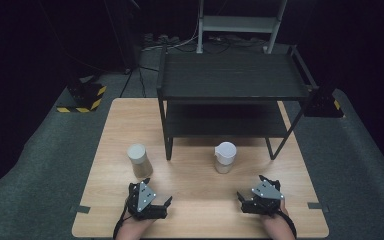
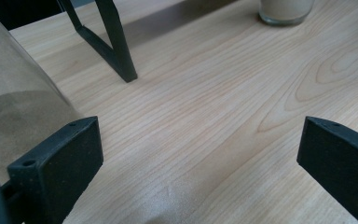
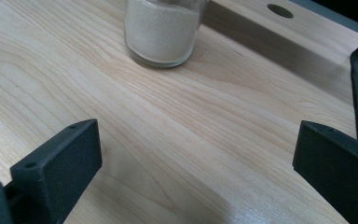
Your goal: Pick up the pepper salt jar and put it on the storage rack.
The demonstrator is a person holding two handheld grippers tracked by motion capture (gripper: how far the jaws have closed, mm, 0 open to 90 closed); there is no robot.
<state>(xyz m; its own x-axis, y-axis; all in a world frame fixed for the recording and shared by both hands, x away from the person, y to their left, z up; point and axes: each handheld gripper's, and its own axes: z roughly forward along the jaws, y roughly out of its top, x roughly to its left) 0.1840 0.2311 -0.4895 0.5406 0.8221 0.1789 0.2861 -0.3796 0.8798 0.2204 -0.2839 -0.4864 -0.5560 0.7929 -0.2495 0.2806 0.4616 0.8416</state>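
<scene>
Dark floor and black walls surround a pale wooden table that carries a black two-tier shelf rack at its far half. Two glass jars of sandy powder stand in front of that rack: the left jar just ahead of the left tool, and the right jar near the rack's middle, ahead and to the left of the right tool. Both jars stand upright on bare wood, well apart from each other.

Each tool rests low at the near edge of the table with its jaws spread wide and nothing between them. In the left gripper view the left jar looms at the left edge, beside one jaw and outside the gap, while the right jar sits far off. In the right gripper view the right jar stands ahead, left of centre.

The reach seems about to begin. To do it well, I would swing each tool until its jar sits squarely between the jaws, come in level at mid-height below the lid, and close only once both pads flank the glass evenly. The glass looks smooth and the jars tall, so a skewed or high grip could tip them.
</scene>
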